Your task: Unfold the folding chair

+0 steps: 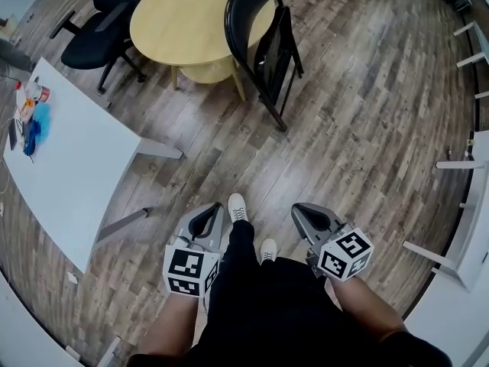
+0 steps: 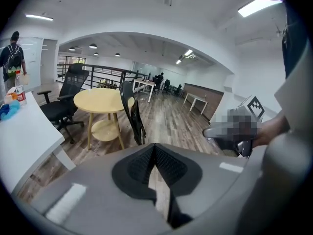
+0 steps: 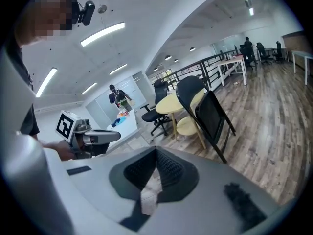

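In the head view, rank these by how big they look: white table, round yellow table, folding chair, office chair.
1. white table
2. round yellow table
3. folding chair and office chair: too alike to rank.

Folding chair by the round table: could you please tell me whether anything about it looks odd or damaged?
The chair is folded flat and appears to lean on the table instead of standing open. No damage or spill shows.
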